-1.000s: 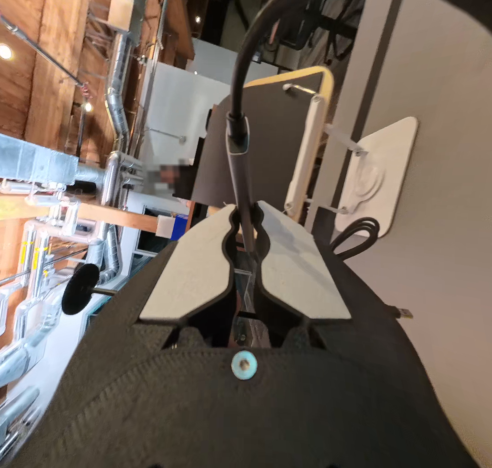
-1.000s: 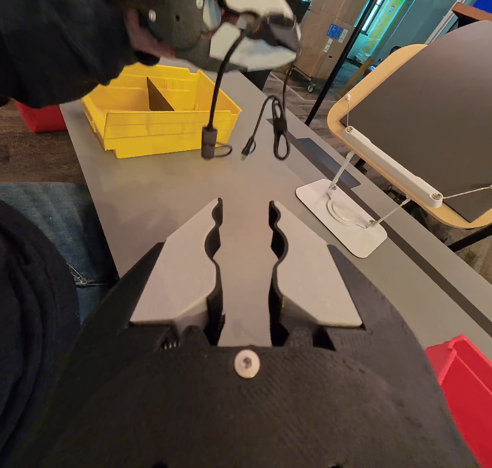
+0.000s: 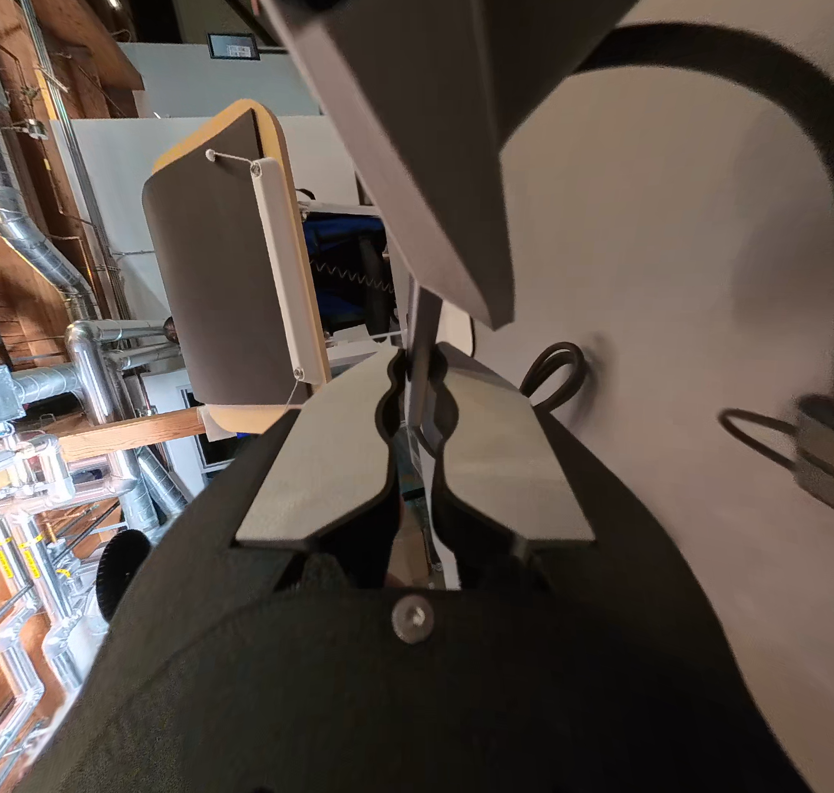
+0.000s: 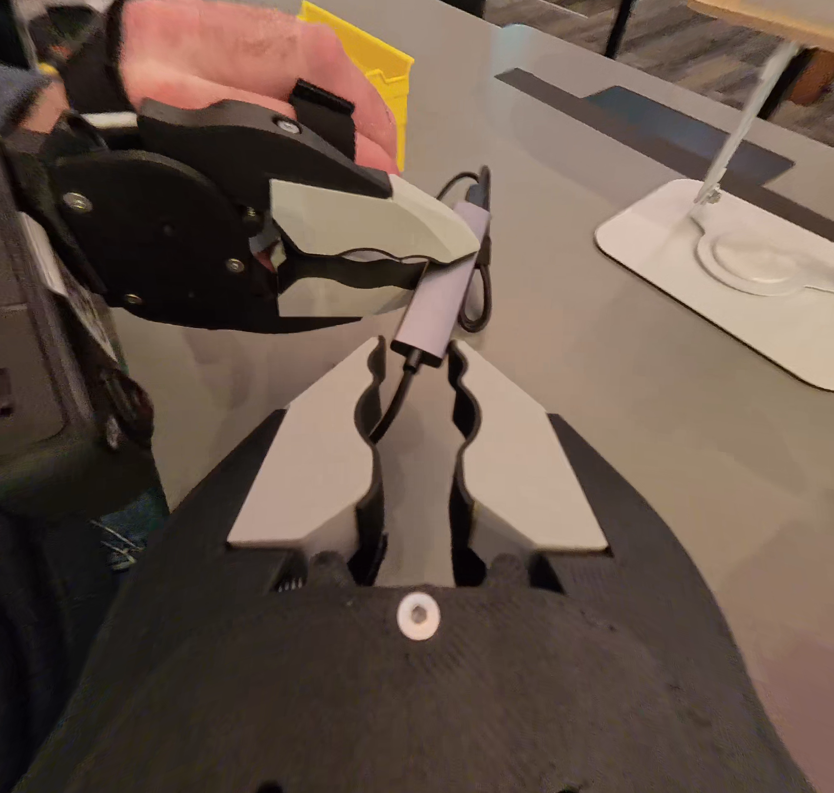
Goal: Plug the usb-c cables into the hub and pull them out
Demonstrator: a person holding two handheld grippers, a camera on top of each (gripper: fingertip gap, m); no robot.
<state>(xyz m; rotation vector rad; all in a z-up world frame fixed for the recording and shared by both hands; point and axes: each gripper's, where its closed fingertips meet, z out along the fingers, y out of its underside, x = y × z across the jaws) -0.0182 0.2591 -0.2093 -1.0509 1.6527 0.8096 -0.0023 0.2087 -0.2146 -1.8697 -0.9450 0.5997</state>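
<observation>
The left claw (image 4: 433,274) is clamped on the grey hub (image 4: 433,315), whose cabled end sits between the spread-apart tips of the right claw (image 4: 413,351).

My right tongs (image 4: 413,360): pale grey fingers with wavy black inner edges, on a matte black textured body with one silver screw at its centre. My left tongs (image 4: 444,270) match, with a round black pivot plate, small screws and a black strap over my hand (image 4: 234,62). Dark sleeves, blue jeans.
</observation>
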